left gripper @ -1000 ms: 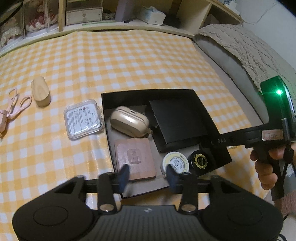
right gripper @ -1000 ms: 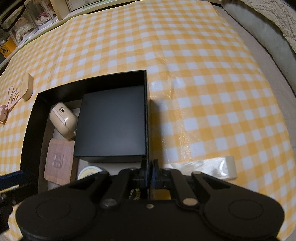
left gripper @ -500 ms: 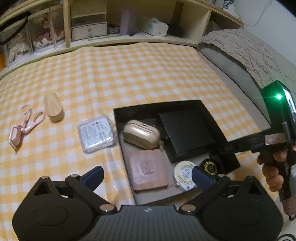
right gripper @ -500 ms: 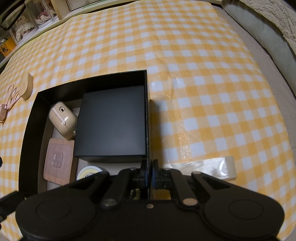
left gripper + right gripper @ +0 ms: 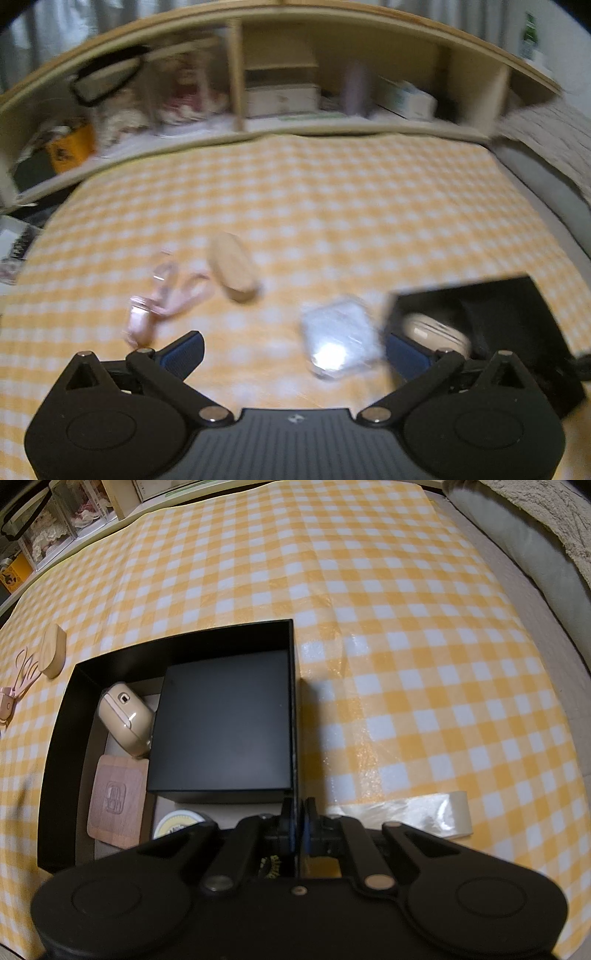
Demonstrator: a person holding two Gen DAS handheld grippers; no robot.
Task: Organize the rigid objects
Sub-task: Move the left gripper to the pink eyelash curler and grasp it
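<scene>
The left gripper [image 5: 293, 350] is standing with its jaws spread as wide as they go, having just been opening, and nothing is lying between the blue pads [image 5: 183, 350]. Its view is smeared with motion blur. Just ahead of it and slightly toward its right finger, a clear plastic case [image 5: 340, 341] is lying on the yellow checked cloth [image 5: 332, 206]. Further ahead and to the left, a wooden oval block [image 5: 232, 267] is resting beside a pair of pink scissors [image 5: 162, 302], the two nearly touching. Beyond the right finger, the black tray [image 5: 532, 295] is sitting with a beige pouch-like case [image 5: 432, 332] inside, partly hidden behind that finger. A wooden shelf unit [image 5: 236, 74] is running across the far edge of the cloth. The right gripper [image 5: 298, 816] is pinching the right wall of the black tray [image 5: 59, 738], its jaws closed tight on that thin wall. Ahead of it inside the tray, a black box [image 5: 225, 727] is filling the right side, the beige case [image 5: 125, 716] is lying against the box's left side, a brown square coaster [image 5: 118, 797] is lying nearer, and a yellow-lidded round tin [image 5: 181, 821] is half hidden by the gripper body. To the right of the fingers, a strip of clear tape [image 5: 413, 808] is stuck on the cloth.
</scene>
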